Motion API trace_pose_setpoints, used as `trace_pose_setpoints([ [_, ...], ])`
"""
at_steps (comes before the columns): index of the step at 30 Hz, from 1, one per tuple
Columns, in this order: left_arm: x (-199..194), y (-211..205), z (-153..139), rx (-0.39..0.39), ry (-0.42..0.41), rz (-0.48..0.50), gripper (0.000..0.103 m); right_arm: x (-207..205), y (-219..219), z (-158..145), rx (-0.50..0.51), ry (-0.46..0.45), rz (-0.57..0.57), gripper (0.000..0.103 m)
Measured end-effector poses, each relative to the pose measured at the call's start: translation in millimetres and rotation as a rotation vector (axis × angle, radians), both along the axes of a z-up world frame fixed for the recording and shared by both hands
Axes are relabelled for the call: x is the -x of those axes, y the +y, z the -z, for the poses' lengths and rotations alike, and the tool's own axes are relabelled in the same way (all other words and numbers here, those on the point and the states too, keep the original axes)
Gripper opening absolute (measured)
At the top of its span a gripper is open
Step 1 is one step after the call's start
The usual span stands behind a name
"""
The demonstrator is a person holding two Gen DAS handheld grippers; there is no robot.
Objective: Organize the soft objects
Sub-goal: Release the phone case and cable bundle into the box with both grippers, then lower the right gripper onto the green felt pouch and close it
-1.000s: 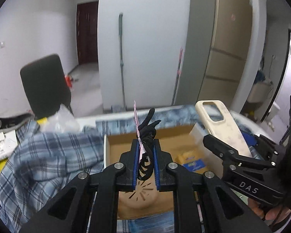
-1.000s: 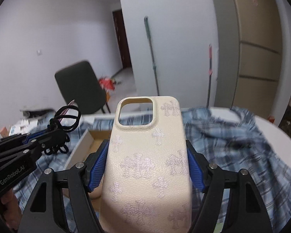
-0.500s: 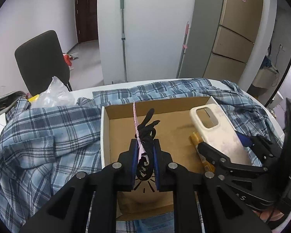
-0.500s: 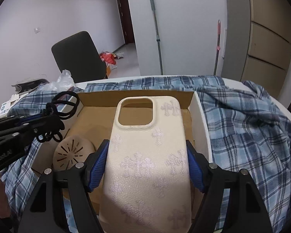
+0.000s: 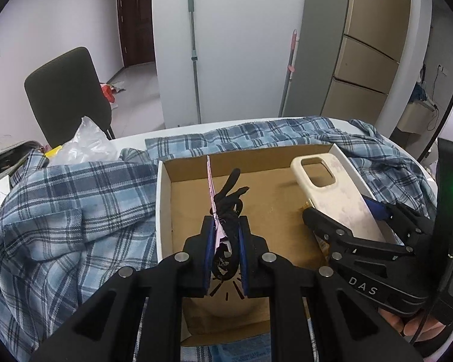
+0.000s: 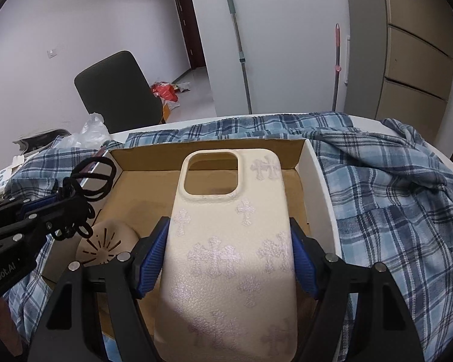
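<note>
Here, two hand-held grippers are held over a shallow cardboard box (image 5: 166, 199) that sits on a blue checked shirt (image 5: 75, 205) spread across a white table (image 6: 407, 126). The left gripper (image 5: 225, 232) is closed on a bundle of black hair ties (image 5: 229, 208) with a thin pink card (image 5: 210, 187) pressed alongside it; the loops stick up above the blue pads (image 5: 209, 241), and the bundle hangs over the left half of the box. Its jaws have just eased apart very slightly, yet the ties are still pinched between them. The right gripper (image 6: 229, 259) is clamped on a cream phone case (image 6: 229, 241), its blue pads (image 6: 152, 259) pressing both long edges. The case is patterned with pale crosses and is tilted so that its camera cut-out points toward the far wall of the box; it is held over the right half, and whether its far end touches the box floor cannot be told. On the box floor, near the front left corner, lies a round tan pad (image 6: 105, 244) with a sunburst of slits. Something yellow (image 5: 309, 203) is glimpsed under the case, perhaps a small packet. Behind the table, a dark chair (image 6: 117, 90) and two mop handles (image 6: 237, 45) are seen against the wall.
</note>
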State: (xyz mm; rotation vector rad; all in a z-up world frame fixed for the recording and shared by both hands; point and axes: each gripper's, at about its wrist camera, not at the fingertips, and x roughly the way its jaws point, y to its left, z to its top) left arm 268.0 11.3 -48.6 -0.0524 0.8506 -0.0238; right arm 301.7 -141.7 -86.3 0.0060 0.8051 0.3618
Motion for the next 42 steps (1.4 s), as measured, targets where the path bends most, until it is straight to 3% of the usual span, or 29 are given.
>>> trace_pose_setpoints([
  [2,0,-1,1,-0.002,0.004,-0.004,0.036,-1,-1,0,-0.001,-0.004,0.014,0.073],
  [4,1,-2,1,-0.012,-0.011,-0.009,0.073,-2,-2,1,0.002,0.001,0.023,0.073],
  [5,2,-3,-1,-0.021,-0.024,-0.012,0.077,-3,-2,2,0.004,0.010,0.021,0.073],
  [7,4,-4,-4,-0.028,-0.038,-0.013,0.077,-5,-1,5,0.001,0.030,0.008,0.075],
  [10,5,0,-7,-0.011,-0.036,-0.015,0.077,-3,-5,2,-0.023,0.016,0.005,0.091],
  [18,19,0,-30,-0.020,-0.112,-0.017,0.077,6,-18,-30,-0.029,-0.061,0.036,0.091],
  [26,58,-15,-83,-0.016,-0.297,-0.003,0.077,43,-42,-94,0.000,-0.212,0.045,0.092],
  [32,101,-18,-114,0.001,-0.417,-0.002,0.077,87,-68,-123,-0.005,-0.256,0.035,0.092],
  [37,149,-26,-121,-0.043,-0.512,0.029,0.077,128,-76,-127,-0.012,-0.303,0.008,0.092],
  [42,183,-30,-104,-0.037,-0.554,0.062,0.077,152,-80,-113,-0.045,-0.291,-0.023,0.092],
])
